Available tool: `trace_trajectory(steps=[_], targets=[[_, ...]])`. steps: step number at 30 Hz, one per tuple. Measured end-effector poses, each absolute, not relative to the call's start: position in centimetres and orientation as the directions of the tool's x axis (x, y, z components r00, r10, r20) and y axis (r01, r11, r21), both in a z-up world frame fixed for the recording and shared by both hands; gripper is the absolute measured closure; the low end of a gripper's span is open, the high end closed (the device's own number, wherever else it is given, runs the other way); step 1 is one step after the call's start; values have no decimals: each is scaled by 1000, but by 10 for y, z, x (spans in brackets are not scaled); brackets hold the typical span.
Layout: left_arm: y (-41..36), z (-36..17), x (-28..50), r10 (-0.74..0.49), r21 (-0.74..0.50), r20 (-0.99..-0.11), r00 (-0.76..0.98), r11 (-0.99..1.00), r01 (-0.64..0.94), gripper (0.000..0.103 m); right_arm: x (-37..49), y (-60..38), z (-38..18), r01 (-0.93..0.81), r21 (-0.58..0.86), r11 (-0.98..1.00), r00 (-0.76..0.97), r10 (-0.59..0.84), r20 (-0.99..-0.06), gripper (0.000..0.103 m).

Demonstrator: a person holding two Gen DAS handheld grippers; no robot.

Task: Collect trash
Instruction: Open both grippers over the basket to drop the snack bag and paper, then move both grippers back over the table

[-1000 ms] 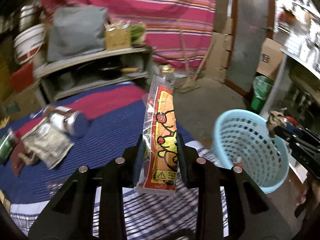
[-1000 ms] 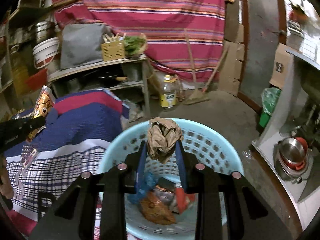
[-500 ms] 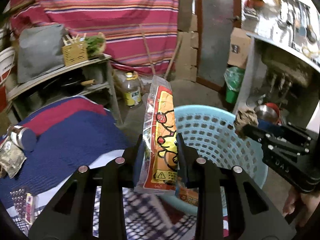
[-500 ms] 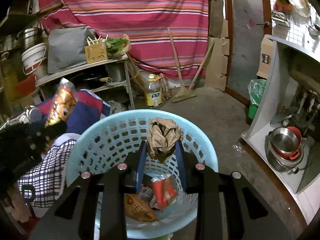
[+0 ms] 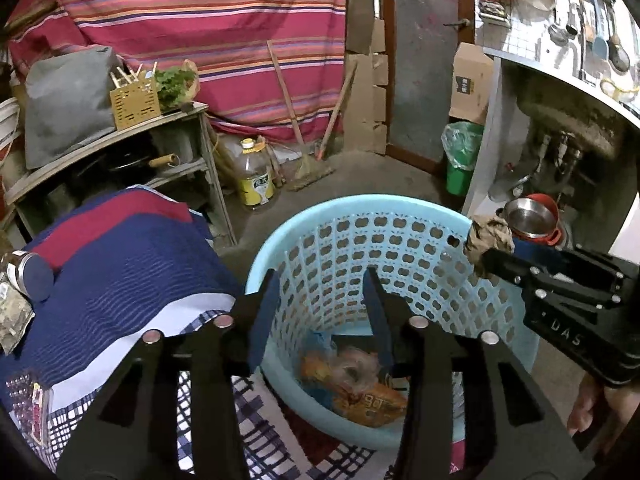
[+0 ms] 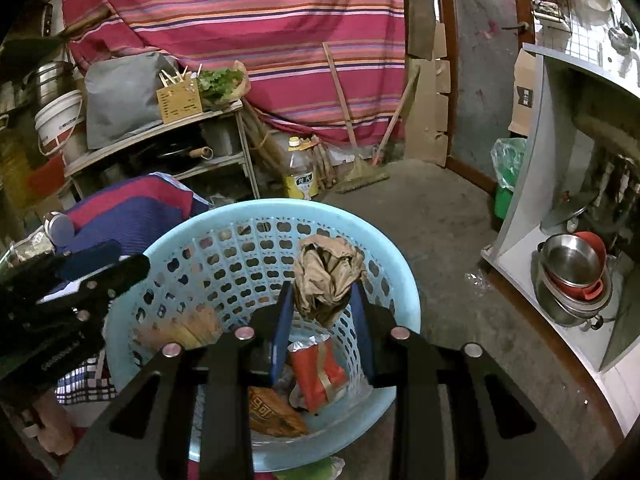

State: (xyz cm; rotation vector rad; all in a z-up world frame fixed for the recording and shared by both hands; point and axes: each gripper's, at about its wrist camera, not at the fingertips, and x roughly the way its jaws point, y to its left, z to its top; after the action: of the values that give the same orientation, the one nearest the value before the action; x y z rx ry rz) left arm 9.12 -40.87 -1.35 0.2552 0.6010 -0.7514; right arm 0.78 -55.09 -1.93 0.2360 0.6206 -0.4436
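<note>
Left wrist view: left hand-held gripper [image 5: 318, 300] has just opened over the basket [image 5: 304, 224], jaws apart and empty. Right hand-held gripper [image 6: 322, 312] clamps crumpled brown paper [image 6: 326, 276] above the basket for release.

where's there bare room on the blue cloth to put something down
The striped blue cloth is bare through its middle, between the jar with the crumpled wrapper at its left edge and the basket. The near checked corner holds a small packet. The basket bottom is crowded with wrappers.

Blue basket [image 5: 400, 208] stands on concrete floor [image 5: 360, 176].
</note>
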Motion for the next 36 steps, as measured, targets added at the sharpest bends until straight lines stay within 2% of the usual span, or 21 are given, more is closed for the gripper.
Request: trace_trajectory(steps=[3, 8, 11, 14, 16, 17, 18, 26, 36], targets=[[-401, -12, 97, -547, 5, -591, 593, 733, 680, 50, 10, -548, -21, 463, 78, 883, 722, -325, -611, 73], [-378, -6, 107, -501, 15, -576, 646, 784, 621, 28, 17, -542, -24, 449, 79, 890, 723, -310, -617, 73], [-360, -5, 115, -471, 5, -577, 668, 815, 579, 21, 23, -536, -24, 441, 89, 893, 729, -298, -616, 73], [-346, -3, 121, -449, -3, -576, 683, 837, 547, 15, 30, -533, -24, 438, 104, 893, 733, -288, -616, 67], [-336, 0, 124, -417, 10, -572, 706, 858, 514, 13, 34, -532, -25, 437, 124, 891, 736, -275, -619, 50], [-333, 1, 125, -408, 16, -568, 715, 863, 505, 13, 36, -531, -26, 444, 122, 888, 733, -281, -620, 34], [-329, 3, 126, -403, 20, -566, 719, 865, 501, 13, 38, -529, -27, 454, 112, 884, 727, -294, -621, 28], [-293, 16, 134, -375, 15, -543, 751, 890, 455, 7, 49, -514, -26, 472, 70, 879, 713, -334, -617, 18], [-248, 26, 146, -331, 35, -526, 783, 912, 408, 6, 71, -459, 2, 407, 32, 913, 771, -325, -548, 14]])
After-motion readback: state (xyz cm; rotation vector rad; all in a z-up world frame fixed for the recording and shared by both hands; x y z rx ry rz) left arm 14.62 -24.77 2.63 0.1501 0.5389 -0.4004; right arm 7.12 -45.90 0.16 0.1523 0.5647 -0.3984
